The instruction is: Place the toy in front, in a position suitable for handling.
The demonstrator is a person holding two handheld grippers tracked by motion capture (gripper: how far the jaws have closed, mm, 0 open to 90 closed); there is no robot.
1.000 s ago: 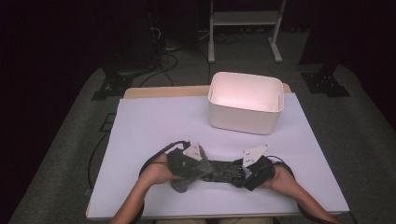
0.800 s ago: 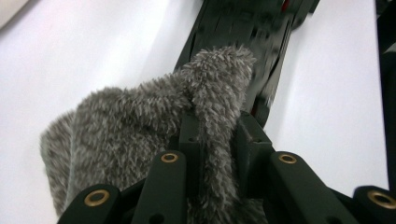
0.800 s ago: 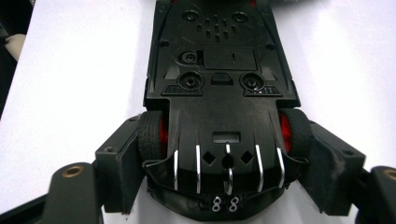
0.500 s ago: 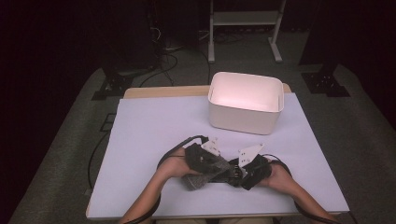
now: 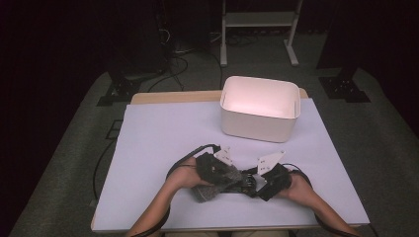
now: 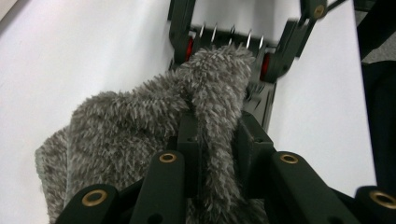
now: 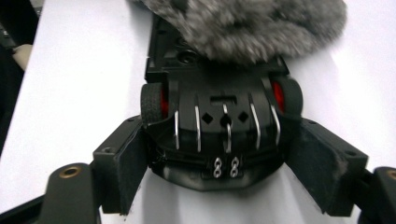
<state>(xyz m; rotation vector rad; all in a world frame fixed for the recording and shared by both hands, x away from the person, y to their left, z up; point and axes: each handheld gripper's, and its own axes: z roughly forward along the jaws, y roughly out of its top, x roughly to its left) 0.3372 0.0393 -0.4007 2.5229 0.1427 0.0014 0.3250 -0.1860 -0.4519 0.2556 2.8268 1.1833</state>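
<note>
Pinching a fold of grey fuzzy cloth (image 6: 154, 126) in the left tool (image 6: 217, 135), while the right tool (image 7: 224, 161) clamps a black toy car (image 7: 219, 116) on the surface (image 5: 163, 133) — the cloth could be snagged on the car's metal prongs if dragged.

Toy car (image 5: 244, 183) on desk (image 5: 163, 143) near front edge, fuzzy cloth (image 5: 217, 180) draped over its left end, left tongs (image 5: 225, 174) left, right tongs (image 5: 260, 181) right, bin (image 5: 259, 108) behind

Left hand-held gripper (image 5: 232, 178) nearer right
</note>
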